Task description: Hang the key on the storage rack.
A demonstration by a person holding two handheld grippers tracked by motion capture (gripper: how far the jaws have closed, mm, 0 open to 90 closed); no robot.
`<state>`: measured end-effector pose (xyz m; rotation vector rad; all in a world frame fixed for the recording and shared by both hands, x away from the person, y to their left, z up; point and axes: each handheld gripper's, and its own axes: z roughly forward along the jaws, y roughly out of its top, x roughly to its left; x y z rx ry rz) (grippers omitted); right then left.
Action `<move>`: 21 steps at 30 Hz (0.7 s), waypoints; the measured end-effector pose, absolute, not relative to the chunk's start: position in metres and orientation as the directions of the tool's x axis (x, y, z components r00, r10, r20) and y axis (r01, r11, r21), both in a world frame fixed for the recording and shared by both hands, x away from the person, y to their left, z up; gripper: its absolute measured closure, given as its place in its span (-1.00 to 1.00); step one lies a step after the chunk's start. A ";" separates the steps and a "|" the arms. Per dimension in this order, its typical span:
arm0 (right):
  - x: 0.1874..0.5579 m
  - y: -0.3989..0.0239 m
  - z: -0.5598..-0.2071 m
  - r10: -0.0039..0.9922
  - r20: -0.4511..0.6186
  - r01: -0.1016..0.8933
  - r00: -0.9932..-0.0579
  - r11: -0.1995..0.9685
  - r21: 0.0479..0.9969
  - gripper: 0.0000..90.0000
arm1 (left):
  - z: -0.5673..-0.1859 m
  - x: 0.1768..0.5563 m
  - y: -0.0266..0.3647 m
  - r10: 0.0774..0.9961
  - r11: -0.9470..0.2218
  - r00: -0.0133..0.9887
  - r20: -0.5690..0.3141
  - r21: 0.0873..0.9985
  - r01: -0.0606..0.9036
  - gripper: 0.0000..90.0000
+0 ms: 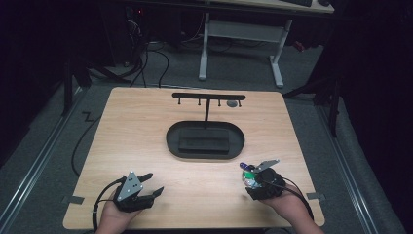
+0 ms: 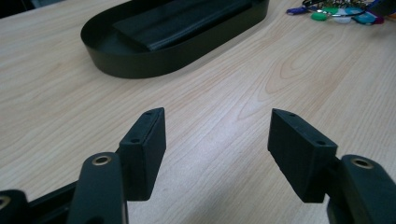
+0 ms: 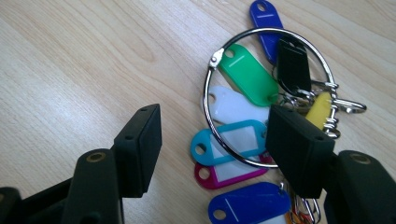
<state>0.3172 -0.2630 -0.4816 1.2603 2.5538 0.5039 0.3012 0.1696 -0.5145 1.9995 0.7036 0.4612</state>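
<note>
Clearly, the work is only at its beginning. The key ring [image 3: 271, 95] with its many coloured plastic tags lies flat on the counter [image 1: 146, 131], at the near right side, and nothing has lifted it yet. The right tongs [image 3: 212, 140] stand wide open just over it: the left jaw is above bare wood, and the right jaw hangs over the edge of the metal ring, near the yellow tag [image 3: 320, 114]. As far as I can see, the pads do not press on anything, so the ring is not held.

The left tongs [image 2: 217, 149] are also wide open and hold nothing; they rest near the front left of the counter, well apart from the ring.

The black oval tray [image 1: 204, 139] in the middle of the counter has only a dark block inside, and the hook rack [image 1: 208, 96] that stands behind it carries nothing I can make out. I judge that the ring should go there, on a hook or into the tray. So grasping, carrying and placing all remain to do.
</note>
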 end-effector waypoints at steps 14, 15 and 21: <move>0.332 -0.244 -0.470 0.752 -0.086 0.703 -0.654 0.646 0.298 -0.06 | -0.519 0.295 0.177 0.668 -0.412 0.742 0.058 0.859 0.304 -0.16; 0.332 -0.243 -0.470 0.748 -0.086 0.702 -0.658 0.650 0.290 -0.05 | -0.519 0.294 0.177 0.666 -0.429 0.742 0.076 0.853 0.298 -0.17; 0.339 -0.237 -0.472 0.735 -0.083 0.702 -0.673 0.670 0.240 0.03 | -0.518 0.288 0.184 0.683 -0.413 0.727 0.069 0.858 0.306 -0.17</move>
